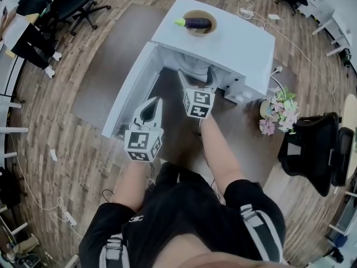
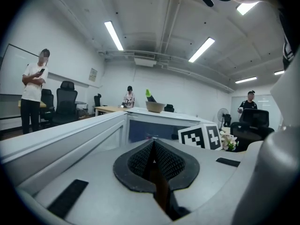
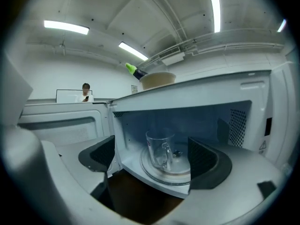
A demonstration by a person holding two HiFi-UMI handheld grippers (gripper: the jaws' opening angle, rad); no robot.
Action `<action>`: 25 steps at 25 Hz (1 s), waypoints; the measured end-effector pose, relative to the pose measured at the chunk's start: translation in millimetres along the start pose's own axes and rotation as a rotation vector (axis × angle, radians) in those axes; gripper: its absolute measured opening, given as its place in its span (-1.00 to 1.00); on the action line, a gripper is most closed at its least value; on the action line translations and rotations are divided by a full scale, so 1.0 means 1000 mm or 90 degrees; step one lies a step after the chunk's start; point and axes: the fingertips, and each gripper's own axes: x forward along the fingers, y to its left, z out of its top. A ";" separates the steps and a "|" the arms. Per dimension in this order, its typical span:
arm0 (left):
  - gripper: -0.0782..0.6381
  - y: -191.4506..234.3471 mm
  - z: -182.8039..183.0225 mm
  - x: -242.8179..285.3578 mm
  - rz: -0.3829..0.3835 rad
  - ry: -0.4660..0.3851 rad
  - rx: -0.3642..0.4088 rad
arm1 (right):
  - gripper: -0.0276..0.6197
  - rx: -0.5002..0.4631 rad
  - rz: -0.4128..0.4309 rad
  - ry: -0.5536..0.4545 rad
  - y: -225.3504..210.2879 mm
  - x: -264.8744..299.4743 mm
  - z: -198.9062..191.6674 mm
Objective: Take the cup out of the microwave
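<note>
A clear glass cup (image 3: 159, 149) with a handle stands upright on the round turntable (image 3: 176, 173) inside the white microwave (image 1: 223, 38). The microwave's door (image 1: 129, 88) is swung wide open to the left. My right gripper (image 3: 152, 144) is open in front of the cavity mouth, its pads apart from the cup, which stands farther in. In the head view the right gripper (image 1: 197, 78) reaches to the microwave's opening. My left gripper (image 1: 150, 109) hangs lower beside the open door, and its jaws (image 2: 153, 146) are shut with nothing between them.
A bowl holding an eggplant (image 1: 199, 23) sits on the microwave's top. A pot of flowers (image 1: 278, 111) stands right of the microwave, with a black office chair (image 1: 315, 149) beyond it. People (image 2: 33, 90) stand at desks in the background.
</note>
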 end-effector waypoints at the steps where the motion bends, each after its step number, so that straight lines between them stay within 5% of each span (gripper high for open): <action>1: -0.77 0.002 -0.001 0.003 -0.002 0.002 0.001 | 0.53 -0.002 -0.006 0.004 -0.002 0.009 -0.004; 19: -0.77 0.009 -0.016 0.016 -0.033 0.038 0.009 | 0.55 -0.020 -0.053 0.078 -0.028 0.107 -0.036; 23: -0.77 0.007 -0.017 0.013 -0.034 0.040 0.008 | 0.20 -0.028 -0.069 0.081 -0.031 0.105 -0.036; 25: -0.77 0.006 -0.017 0.011 -0.034 0.039 0.008 | 0.19 -0.022 -0.069 0.087 -0.030 0.100 -0.036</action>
